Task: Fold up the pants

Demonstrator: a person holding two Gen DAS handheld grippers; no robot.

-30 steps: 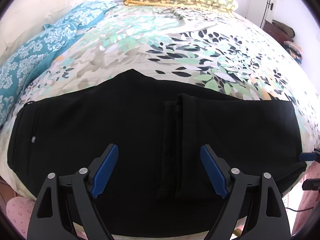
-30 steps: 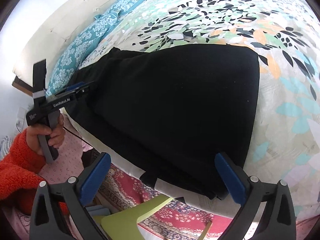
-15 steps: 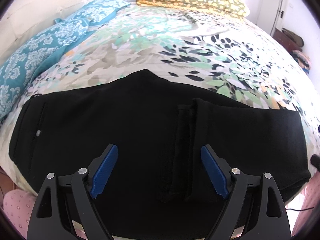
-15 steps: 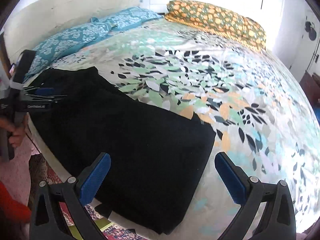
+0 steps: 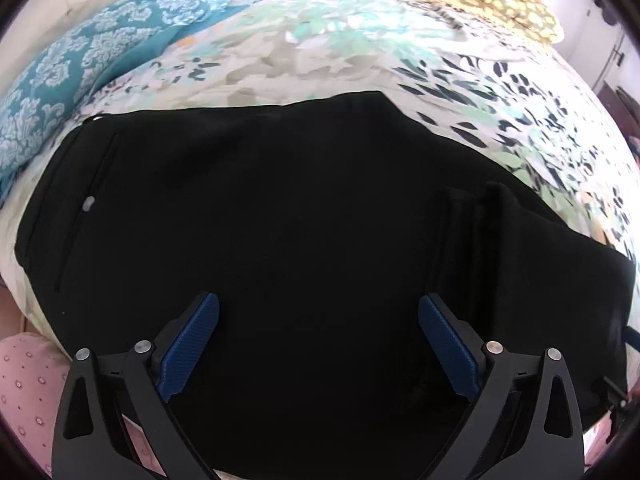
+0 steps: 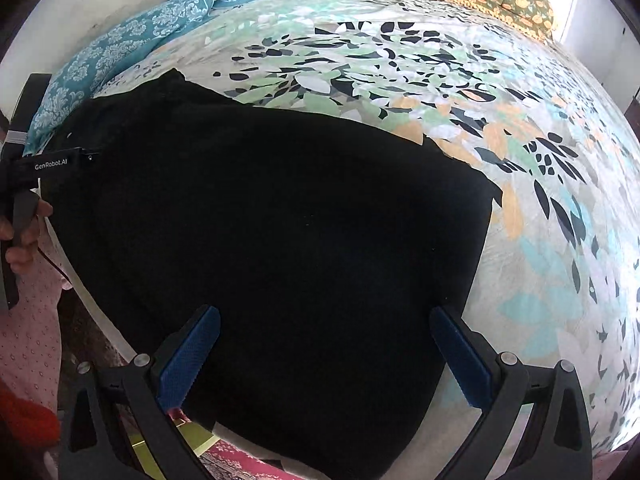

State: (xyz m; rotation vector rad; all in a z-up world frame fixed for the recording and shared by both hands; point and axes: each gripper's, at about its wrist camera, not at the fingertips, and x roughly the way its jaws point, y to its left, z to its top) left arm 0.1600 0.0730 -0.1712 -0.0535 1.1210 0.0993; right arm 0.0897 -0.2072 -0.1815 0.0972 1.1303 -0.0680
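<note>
While the black pants [image 5: 304,216] lie spread along the near edge of the bed [image 6: 400,64], both tools hang above them with nothing caught. Over on the left, the left hand-held gripper [image 5: 318,344] has its jaws opening wide over the middle of the cloth, blue pads clear of it. On the right, the right hand-held gripper [image 6: 324,354] stands wide too, poised over the right end of the garment, and only flat fabric shows between its fingers. From the right wrist view, a hand [image 6: 22,236] grips the handle of the left tool at the far left edge. The pants look already folded lengthwise, with a raised crease [image 5: 480,216] showing right of centre, so this reads as the pause between folds, both tools lining up for a fresh grasp. Next comes a pinch on an end or edge, both layers together, then a carry across to halve the length. Slippage of the lower layer looks like the risk.
</note>
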